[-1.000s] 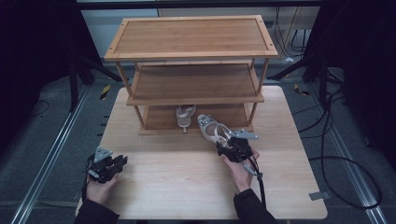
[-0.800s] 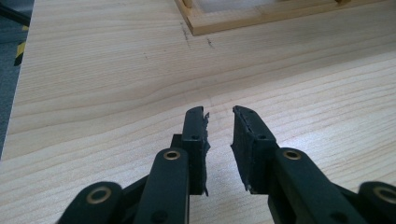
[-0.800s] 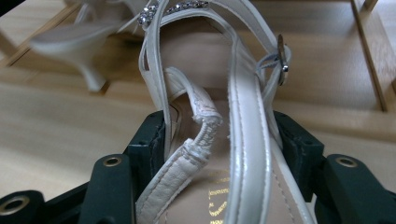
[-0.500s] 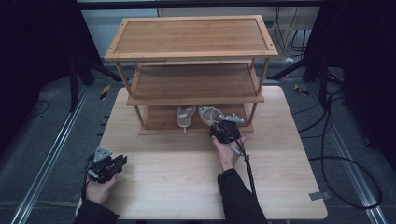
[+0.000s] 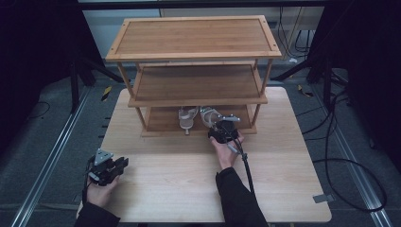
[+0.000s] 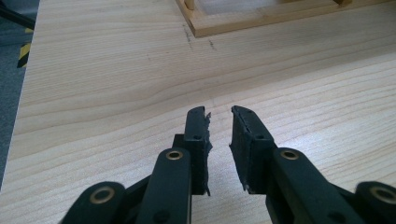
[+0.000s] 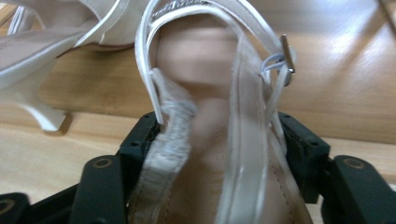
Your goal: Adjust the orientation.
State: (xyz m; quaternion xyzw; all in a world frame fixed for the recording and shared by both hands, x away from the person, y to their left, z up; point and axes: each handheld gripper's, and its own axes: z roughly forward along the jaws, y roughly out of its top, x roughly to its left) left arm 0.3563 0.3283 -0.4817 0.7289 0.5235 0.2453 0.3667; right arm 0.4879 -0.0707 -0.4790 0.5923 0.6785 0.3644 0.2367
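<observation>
While dark floor with metal rails and loose black cables surrounds it, the pale wooden table (image 5: 189, 179) fills the middle of the high view, its grain running side to side. A three-tier bamboo rack (image 5: 194, 38) stands on the table's far half, toward twelve o'clock, its top two shelves bare.

At about eight o'clock on the table, the left gripper (image 5: 108, 168) rests in the person's left hand (image 5: 100, 193) near the front left corner, well apart from the rack. From the left gripper view its black jaws stand slightly apart with nothing between them, the worn pads (image 6: 204, 140) frayed at the edges, pointing over bare tabletop toward a corner of the rack's base.

On the bottom shelf, near the middle, a white strappy sandal (image 5: 186, 118) sits with its heel toward the front edge. Just to its right, at about one o'clock from the table's centre, the right gripper (image 5: 224, 131) is held by the right hand (image 5: 226, 150) at the shelf's front lip. A second white sandal (image 7: 219, 116) lies between its jaws, which press against the sandal's sides in the right gripper view; its straps and small buckle (image 7: 287, 53) rise ahead of the jaws, and the first sandal's heel shows at the upper left. The second sandal's front reaches over the bottom shelf, beside its partner.
</observation>
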